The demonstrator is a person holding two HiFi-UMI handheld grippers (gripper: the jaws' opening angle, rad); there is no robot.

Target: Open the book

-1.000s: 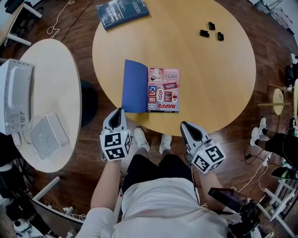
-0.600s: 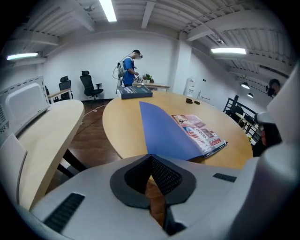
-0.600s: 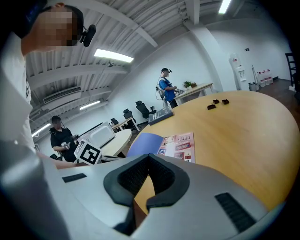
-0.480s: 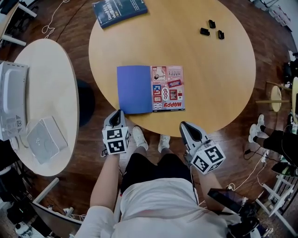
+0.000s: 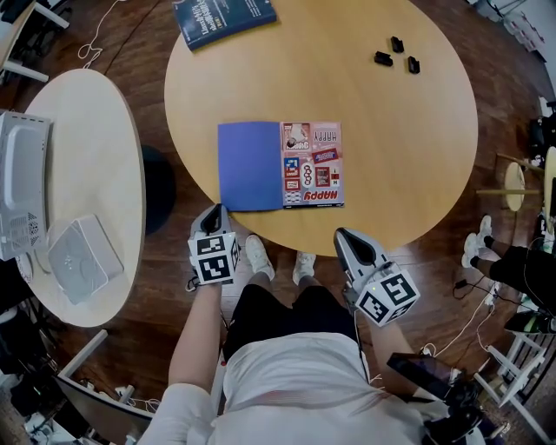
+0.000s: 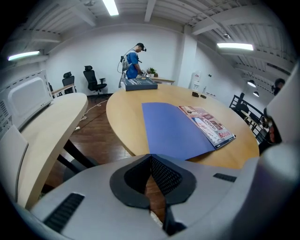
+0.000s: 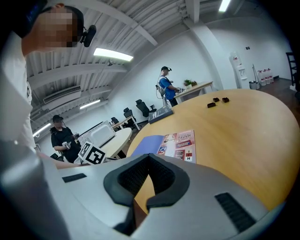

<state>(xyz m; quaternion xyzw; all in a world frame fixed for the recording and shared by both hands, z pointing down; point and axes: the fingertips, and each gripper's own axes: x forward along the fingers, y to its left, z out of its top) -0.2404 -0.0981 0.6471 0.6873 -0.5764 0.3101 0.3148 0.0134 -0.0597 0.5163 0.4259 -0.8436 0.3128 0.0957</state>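
Finds the book [image 5: 280,165] spread flat on the round table [image 5: 391,130], just above the centre of the head view and close to the table's lower rim. Shows its blue cover [image 5: 249,165] folded out toward frame left and a pink printed page [image 5: 313,165] toward frame right, both lying down without help. Reads as the opening done, judging by how flat everything rests. Needs no holding, which likely explains why neither tool touches it.

Puts the left gripper [image 5: 215,213] just below the cover's lower left corner, off the table rim and over dark floor, tips aimed steeply down and forward, marker cube toward the body. Confirms in the left gripper view: pads pressed together, nothing pinched, blue cover lying ahead beyond the tips.

Puts the right gripper [image 5: 345,235] below and right of the book, also short of the rim and apart from the page. Confirms in the right gripper view: jaws together on nothing, tilted only gently down toward the table edge.

Keeps both forearms tucked near the torso at the bottom of the frame, elbows bent, roughly mirrored; looks like a rest pose.

Leaves alone a second, dark blue book [image 5: 224,19] at upper left and three small black pieces [image 5: 396,54] at upper right.
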